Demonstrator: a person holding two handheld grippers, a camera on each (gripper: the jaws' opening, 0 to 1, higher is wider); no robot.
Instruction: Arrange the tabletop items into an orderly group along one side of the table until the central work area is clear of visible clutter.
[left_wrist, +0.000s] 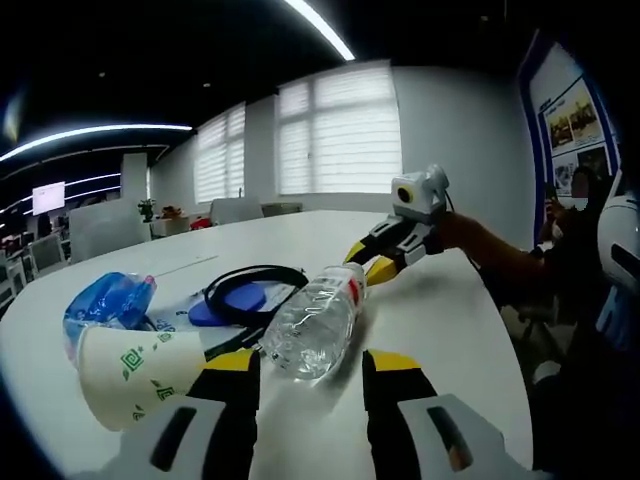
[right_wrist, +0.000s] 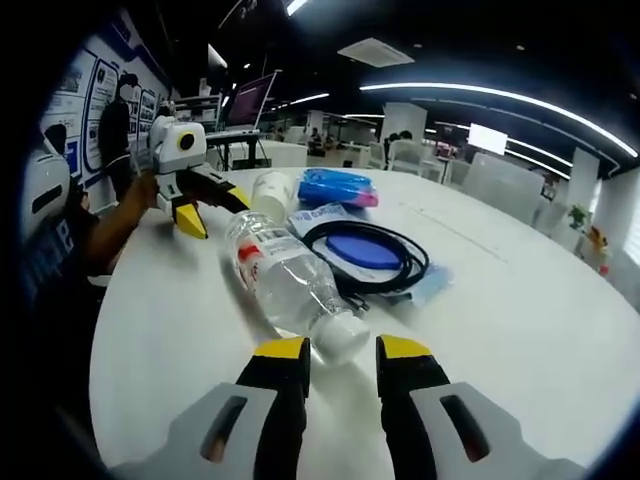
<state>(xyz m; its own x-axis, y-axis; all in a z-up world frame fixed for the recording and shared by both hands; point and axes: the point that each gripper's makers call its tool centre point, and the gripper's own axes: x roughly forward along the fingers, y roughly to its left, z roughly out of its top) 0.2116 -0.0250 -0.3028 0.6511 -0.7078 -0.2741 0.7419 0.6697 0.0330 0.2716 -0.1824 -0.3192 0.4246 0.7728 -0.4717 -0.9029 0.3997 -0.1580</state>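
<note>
An open-plan office or meeting space — the signs are plain. A large rounded white table (left_wrist: 440, 300) stands under long white strip ceiling lights (right_wrist: 500, 97) on a dark ceiling. Tall windows with pale horizontal blinds (left_wrist: 340, 130) fill the far wall. A blue-framed poster board with pictures (left_wrist: 572, 125) hangs on a side wall. Farther off are lit flat wall screens (right_wrist: 488, 137) and pale grey office chairs (left_wrist: 100, 228) — with further desks and seated people in the dim background.

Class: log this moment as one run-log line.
bottle: lying on table | left gripper: open at base | right gripper: open at cap end | cup, cable: unmoved
</note>
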